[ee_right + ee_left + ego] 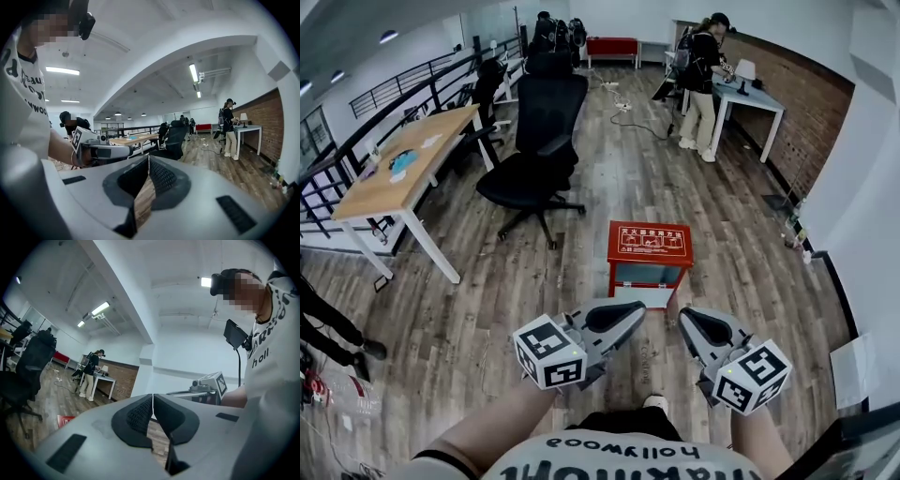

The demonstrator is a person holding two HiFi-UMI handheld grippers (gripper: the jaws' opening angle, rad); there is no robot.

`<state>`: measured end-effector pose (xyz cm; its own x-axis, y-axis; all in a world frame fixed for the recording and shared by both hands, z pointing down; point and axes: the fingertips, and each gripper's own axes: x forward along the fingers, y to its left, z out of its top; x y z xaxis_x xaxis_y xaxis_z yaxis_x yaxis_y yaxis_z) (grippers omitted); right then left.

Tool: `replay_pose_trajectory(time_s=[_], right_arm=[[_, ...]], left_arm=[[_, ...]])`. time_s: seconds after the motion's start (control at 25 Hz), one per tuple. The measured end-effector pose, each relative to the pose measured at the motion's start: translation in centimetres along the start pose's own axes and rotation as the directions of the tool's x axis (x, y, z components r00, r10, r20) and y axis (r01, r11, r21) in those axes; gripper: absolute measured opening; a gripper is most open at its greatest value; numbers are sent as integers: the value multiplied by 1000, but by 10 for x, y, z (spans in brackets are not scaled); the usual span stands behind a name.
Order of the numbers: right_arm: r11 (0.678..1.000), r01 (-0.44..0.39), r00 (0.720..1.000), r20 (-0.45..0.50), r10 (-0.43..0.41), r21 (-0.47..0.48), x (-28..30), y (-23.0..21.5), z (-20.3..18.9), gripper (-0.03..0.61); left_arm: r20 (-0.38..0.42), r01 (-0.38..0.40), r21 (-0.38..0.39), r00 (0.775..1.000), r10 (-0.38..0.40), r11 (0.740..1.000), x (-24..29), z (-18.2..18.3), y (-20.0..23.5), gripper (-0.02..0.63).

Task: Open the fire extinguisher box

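Observation:
A red fire extinguisher box [648,260] stands on the wooden floor in the head view, its lid down and white print on top, a glass front below. A corner of the red box [65,420] shows low in the left gripper view. My left gripper [639,309] is held near my body, pointing at the box from the near side, shut and empty. My right gripper [683,317] sits beside it, also shut with nothing between its pads. In the gripper views each sees the other: the right gripper [208,384] and the left gripper [101,147]. Both are apart from the box.
A black office chair [539,141] stands left of the box on the far side. A long wooden desk [403,169] runs along the left railing. A person [701,80] stands at a white table [748,103] by the brick wall. A cable [642,122] lies on the floor.

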<state>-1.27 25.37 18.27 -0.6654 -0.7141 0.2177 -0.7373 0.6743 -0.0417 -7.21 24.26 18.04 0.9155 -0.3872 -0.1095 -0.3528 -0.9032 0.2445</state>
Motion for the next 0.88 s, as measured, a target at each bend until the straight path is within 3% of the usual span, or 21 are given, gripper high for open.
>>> replay_pose_trajectory(time_s=[0.28,0.56,0.88], right_arm=[[998,-63,996,-72,61,-13,14,-70,-12,11],[992,-127,987,-98,125,-14,24,-143,-17,11],[980,-196,973,-118,198,21,28,-192,-31,11]], left_arm=[[-12,-44,-21,999,44,999,60,-9,33,12],[-10,-140,-15,990,140,990,121,-20,68,12],[-44,-220,-8,975,220,975,159,-30,80,12]])
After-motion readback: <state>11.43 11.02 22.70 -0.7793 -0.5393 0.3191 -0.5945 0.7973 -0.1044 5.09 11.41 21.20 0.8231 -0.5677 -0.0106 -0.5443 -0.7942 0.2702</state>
